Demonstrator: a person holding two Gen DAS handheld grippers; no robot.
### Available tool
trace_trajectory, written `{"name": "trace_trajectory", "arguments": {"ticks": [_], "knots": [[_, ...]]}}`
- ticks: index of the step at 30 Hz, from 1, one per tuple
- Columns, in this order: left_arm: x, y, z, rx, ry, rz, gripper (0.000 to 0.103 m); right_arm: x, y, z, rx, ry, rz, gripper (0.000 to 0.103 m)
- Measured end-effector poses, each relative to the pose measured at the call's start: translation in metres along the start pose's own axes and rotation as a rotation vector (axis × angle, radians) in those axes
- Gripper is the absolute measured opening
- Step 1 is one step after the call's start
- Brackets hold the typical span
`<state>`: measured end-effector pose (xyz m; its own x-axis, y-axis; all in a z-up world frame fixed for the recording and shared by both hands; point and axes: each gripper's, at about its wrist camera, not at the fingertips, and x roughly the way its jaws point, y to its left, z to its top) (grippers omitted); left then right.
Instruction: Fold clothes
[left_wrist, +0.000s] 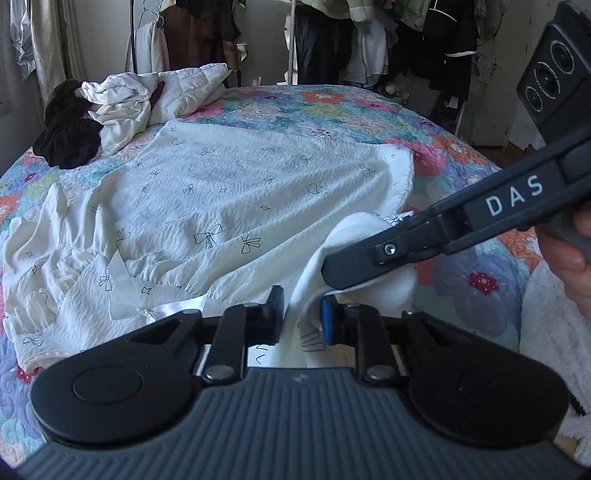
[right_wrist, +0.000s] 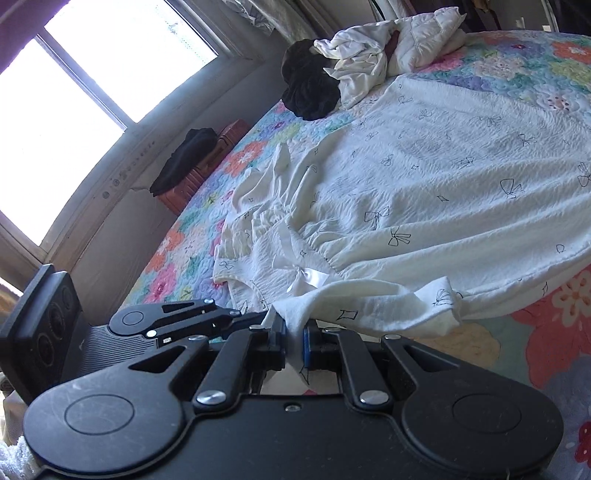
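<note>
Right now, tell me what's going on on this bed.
A person is folding clothes with a handheld gripper in each hand. Both the left gripper and the right gripper are shut on the near edge of a white crinkled dress printed with black bows, which lies spread across the floral quilted bedspread. The edge is lifted and bunched between them. A heap of black and white garments waits at the far end.

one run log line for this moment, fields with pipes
step: lift near edge | left gripper: shut on white dress | right gripper: shut on white dress | surface: floral quilt
</note>
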<state>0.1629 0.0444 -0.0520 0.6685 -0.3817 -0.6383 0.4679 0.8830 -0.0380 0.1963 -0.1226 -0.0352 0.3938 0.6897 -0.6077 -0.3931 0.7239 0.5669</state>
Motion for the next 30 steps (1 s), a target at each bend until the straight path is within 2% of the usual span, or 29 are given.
{"name": "trace_trajectory", "arguments": {"ticks": [5,7,8,9,11,16,20,25,28,30], "knots": [[0.005,0.0,0.0,0.02,-0.007,0.028,0.007,0.006,-0.005,0.006,0.001,-0.001,0.004,0.011],[0.008,0.005,0.003,-0.006,0.0,0.054,0.006,0.004,-0.01,0.007,0.016,-0.009,-0.007,0.017],[0.008,0.009,0.004,-0.015,-0.01,0.071,0.005,0.001,-0.014,0.008,0.035,-0.02,-0.025,0.028],[0.009,0.014,0.005,-0.024,-0.022,0.095,0.005,-0.003,-0.02,0.008,0.056,-0.032,-0.046,0.047],[0.011,0.024,0.004,-0.06,-0.026,0.126,0.004,-0.01,-0.033,0.009,0.098,-0.052,-0.102,0.056],[0.012,0.04,-0.003,-0.118,-0.025,0.134,0.003,-0.025,-0.081,0.013,0.209,-0.089,-0.273,0.056],[0.006,0.038,-0.004,-0.127,-0.044,0.13,0.003,-0.031,-0.117,0.025,0.295,-0.133,-0.301,0.057],[-0.003,0.025,-0.004,-0.022,-0.1,0.225,0.003,-0.024,-0.154,0.052,0.332,-0.149,-0.391,0.06],[-0.003,0.027,-0.004,-0.03,-0.108,0.213,0.003,-0.016,-0.182,0.066,0.4,-0.142,-0.461,0.061],[0.0,0.029,-0.005,-0.04,-0.092,0.193,0.003,-0.014,-0.196,0.072,0.42,-0.17,-0.472,0.061]]}}
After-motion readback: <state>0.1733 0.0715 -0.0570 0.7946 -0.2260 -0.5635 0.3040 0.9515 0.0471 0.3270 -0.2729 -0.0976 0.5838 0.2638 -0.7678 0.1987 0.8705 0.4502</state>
